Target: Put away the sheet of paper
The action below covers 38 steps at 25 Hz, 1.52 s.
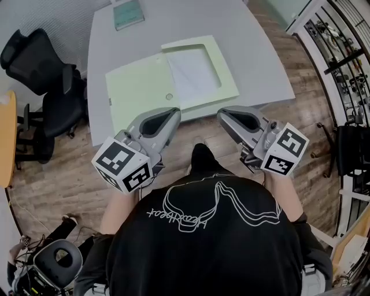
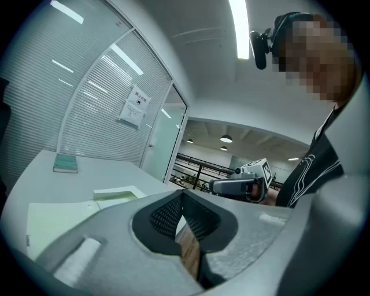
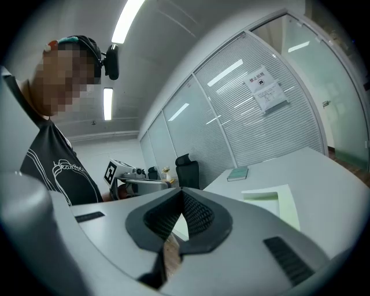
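Note:
A white sheet of paper [image 1: 192,72] lies inside the shallow tray half of an open pale green folder [image 1: 139,87] on the white table [image 1: 254,52]. My left gripper [image 1: 173,113] and right gripper [image 1: 222,115] hover side by side short of the table's near edge, close to the person's chest. Neither touches the folder. Both are shut with nothing between the pads. In the left gripper view the joined jaws [image 2: 182,193] point over the folder [image 2: 58,217]. The right gripper view shows its tips [image 3: 182,192] together, with the folder's tray [image 3: 272,199] beyond.
A green book [image 1: 128,14] lies at the table's far edge. Black office chairs [image 1: 40,63] stand left of the table beside an orange tabletop [image 1: 6,133]. Shelving [image 1: 341,52] lines the right wall. A wooden floor surrounds the table.

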Each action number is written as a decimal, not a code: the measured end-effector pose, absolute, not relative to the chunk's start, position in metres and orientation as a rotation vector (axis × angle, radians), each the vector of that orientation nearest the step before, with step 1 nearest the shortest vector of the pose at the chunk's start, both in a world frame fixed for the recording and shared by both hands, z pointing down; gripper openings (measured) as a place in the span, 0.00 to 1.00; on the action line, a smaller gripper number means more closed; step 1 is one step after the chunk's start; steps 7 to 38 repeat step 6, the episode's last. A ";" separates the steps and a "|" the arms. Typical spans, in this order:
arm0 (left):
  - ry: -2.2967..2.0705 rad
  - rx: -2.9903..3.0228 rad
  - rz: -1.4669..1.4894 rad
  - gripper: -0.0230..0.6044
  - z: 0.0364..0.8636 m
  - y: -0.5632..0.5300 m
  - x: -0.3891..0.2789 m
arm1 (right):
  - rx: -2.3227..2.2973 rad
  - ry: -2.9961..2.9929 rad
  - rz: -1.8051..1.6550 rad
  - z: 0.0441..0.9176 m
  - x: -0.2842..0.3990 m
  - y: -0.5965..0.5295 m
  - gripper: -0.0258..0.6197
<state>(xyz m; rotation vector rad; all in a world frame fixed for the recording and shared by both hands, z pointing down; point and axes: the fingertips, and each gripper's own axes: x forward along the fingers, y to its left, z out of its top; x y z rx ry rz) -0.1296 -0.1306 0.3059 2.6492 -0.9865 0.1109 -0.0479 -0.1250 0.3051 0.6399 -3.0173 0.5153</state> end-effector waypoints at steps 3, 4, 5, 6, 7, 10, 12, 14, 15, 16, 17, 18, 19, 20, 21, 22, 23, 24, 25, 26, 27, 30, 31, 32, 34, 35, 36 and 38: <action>-0.986 2.655 0.113 0.05 0.306 -0.128 -0.128 | 0.631 -3.015 0.511 0.307 -0.049 -0.121 0.05; -0.986 2.656 0.112 0.05 0.306 -0.128 -0.128 | 0.629 -3.015 0.510 0.307 -0.049 -0.121 0.05; -0.985 2.655 0.110 0.05 0.306 -0.128 -0.127 | 0.628 -3.015 0.511 0.307 -0.049 -0.121 0.05; -0.984 2.654 0.108 0.05 0.306 -0.128 -0.126 | 0.626 -3.014 0.511 0.308 -0.049 -0.120 0.05; -0.984 2.654 0.108 0.05 0.306 -0.128 -0.126 | 0.626 -3.014 0.511 0.308 -0.049 -0.120 0.05; -0.984 2.654 0.108 0.05 0.306 -0.128 -0.126 | 0.626 -3.014 0.511 0.308 -0.049 -0.120 0.05; -0.984 2.654 0.108 0.05 0.306 -0.128 -0.126 | 0.626 -3.014 0.511 0.308 -0.049 -0.120 0.05; -0.984 2.654 0.108 0.05 0.306 -0.128 -0.126 | 0.626 -3.014 0.511 0.308 -0.049 -0.120 0.05; -0.984 2.654 0.108 0.05 0.306 -0.128 -0.126 | 0.626 -3.014 0.511 0.308 -0.049 -0.120 0.05; -0.984 2.654 0.108 0.05 0.306 -0.128 -0.126 | 0.626 -3.014 0.511 0.308 -0.049 -0.120 0.05; -0.984 2.654 0.108 0.05 0.306 -0.128 -0.126 | 0.626 -3.014 0.511 0.308 -0.049 -0.120 0.05; -0.984 2.654 0.108 0.05 0.306 -0.128 -0.126 | 0.626 -3.014 0.511 0.308 -0.049 -0.120 0.05; -0.984 2.654 0.108 0.05 0.306 -0.128 -0.126 | 0.626 -3.014 0.511 0.308 -0.049 -0.120 0.05; -0.984 2.654 0.108 0.05 0.306 -0.128 -0.126 | 0.626 -3.014 0.511 0.308 -0.049 -0.120 0.05; -0.984 2.654 0.108 0.05 0.306 -0.128 -0.126 | 0.626 -3.014 0.511 0.308 -0.049 -0.120 0.05; -0.984 2.654 0.108 0.05 0.306 -0.128 -0.126 | 0.626 -3.014 0.511 0.308 -0.049 -0.120 0.05; -0.984 2.654 0.108 0.05 0.306 -0.128 -0.126 | 0.626 -3.014 0.511 0.308 -0.049 -0.120 0.05; -0.984 2.654 0.108 0.05 0.306 -0.128 -0.126 | 0.626 -3.014 0.511 0.308 -0.049 -0.120 0.05; -0.984 2.654 0.108 0.05 0.306 -0.128 -0.126 | 0.626 -3.014 0.511 0.308 -0.049 -0.120 0.05; -0.984 2.654 0.108 0.05 0.306 -0.128 -0.126 | 0.626 -3.014 0.511 0.308 -0.049 -0.120 0.05; -0.984 2.654 0.108 0.05 0.306 -0.128 -0.126 | 0.626 -3.014 0.511 0.308 -0.049 -0.120 0.05; -0.984 2.654 0.108 0.05 0.306 -0.128 -0.126 | 0.626 -3.014 0.511 0.308 -0.049 -0.120 0.05; -0.984 2.654 0.108 0.05 0.306 -0.128 -0.126 | 0.626 -3.014 0.511 0.308 -0.049 -0.120 0.05; -0.984 2.654 0.108 0.05 0.306 -0.128 -0.126 | 0.626 -3.014 0.511 0.308 -0.049 -0.120 0.05; -0.984 2.654 0.108 0.05 0.306 -0.128 -0.126 | 0.626 -3.014 0.511 0.308 -0.049 -0.120 0.05; -0.984 2.654 0.108 0.05 0.306 -0.128 -0.126 | 0.626 -3.014 0.511 0.308 -0.049 -0.120 0.05; -0.984 2.654 0.108 0.05 0.306 -0.128 -0.126 | 0.626 -3.014 0.511 0.308 -0.049 -0.120 0.05; -0.984 2.654 0.108 0.05 0.306 -0.128 -0.126 | 0.626 -3.014 0.511 0.308 -0.049 -0.120 0.05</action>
